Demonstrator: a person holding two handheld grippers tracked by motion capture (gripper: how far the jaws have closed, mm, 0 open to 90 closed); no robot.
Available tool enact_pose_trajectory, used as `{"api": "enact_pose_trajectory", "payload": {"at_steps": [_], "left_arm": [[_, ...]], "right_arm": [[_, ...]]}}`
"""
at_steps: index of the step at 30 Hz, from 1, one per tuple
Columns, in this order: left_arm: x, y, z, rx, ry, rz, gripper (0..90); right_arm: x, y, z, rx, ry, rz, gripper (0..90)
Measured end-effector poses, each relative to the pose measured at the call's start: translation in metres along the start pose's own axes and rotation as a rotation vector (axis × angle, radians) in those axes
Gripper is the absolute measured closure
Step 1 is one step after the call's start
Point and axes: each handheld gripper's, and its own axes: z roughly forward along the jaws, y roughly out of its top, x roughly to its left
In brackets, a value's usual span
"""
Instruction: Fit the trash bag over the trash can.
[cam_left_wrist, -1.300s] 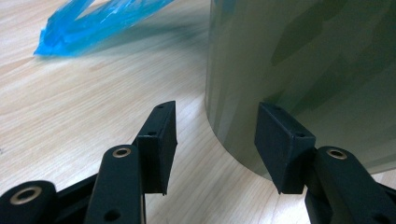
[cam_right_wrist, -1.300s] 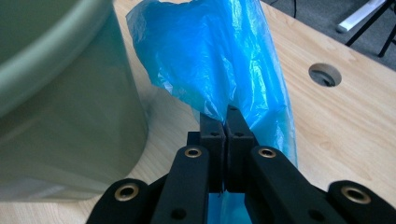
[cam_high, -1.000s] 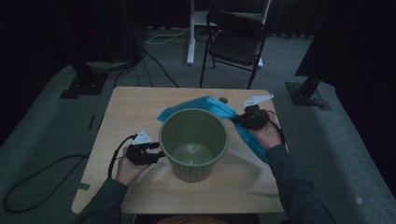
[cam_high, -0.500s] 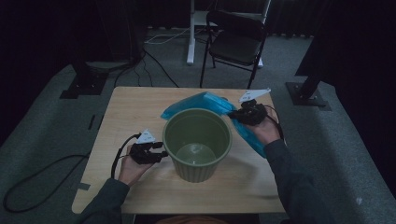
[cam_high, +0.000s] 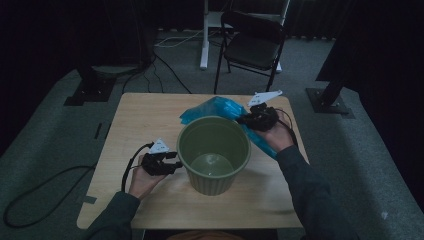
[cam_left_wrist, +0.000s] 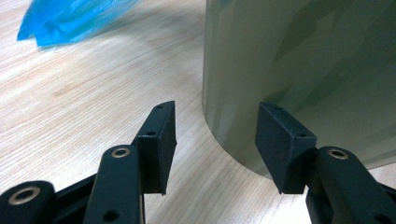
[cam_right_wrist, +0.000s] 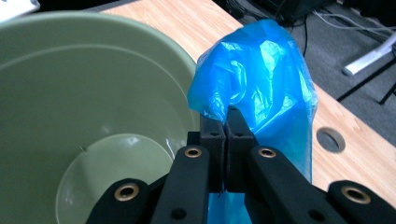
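Note:
A pale green plastic bucket (cam_high: 213, 150) stands empty in the middle of the wooden table (cam_high: 140, 115). Behind it, a crumpled blue plastic bag (cam_high: 215, 107) trails down past the bucket's right side. My right gripper (cam_high: 246, 120) hovers by the bucket's far right rim, shut on a fold of the bag. In the right gripper view the closed jaws (cam_right_wrist: 225, 126) pinch the bag (cam_right_wrist: 266, 79) beside the bucket's mouth (cam_right_wrist: 70, 70). My left gripper (cam_high: 172, 165) stands open at the bucket's left wall. In the left gripper view its jaws (cam_left_wrist: 215, 140) are apart, with the bucket wall (cam_left_wrist: 303, 70) just beyond them.
A black folding chair (cam_high: 252, 45) stands beyond the table's far edge, next to a white stand leg (cam_high: 204, 35). Cables lie on the grey floor at left (cam_high: 45, 195). A round cable hole (cam_right_wrist: 330, 139) is cut in the table near the bag.
My right gripper has risen and drifted a little left toward the bucket's rim, lifting the blue bag with it. The left gripper has hardly moved.

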Motion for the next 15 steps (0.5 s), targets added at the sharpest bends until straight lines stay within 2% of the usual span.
{"api": "enact_pose_trajectory", "payload": {"at_steps": [15], "left_arm": [[0.001,0.000,-0.001,0.005,0.005,0.009,48.0]], "right_arm": [[0.024,0.035,0.012,-0.030,0.041,-0.076,88.9]]}}
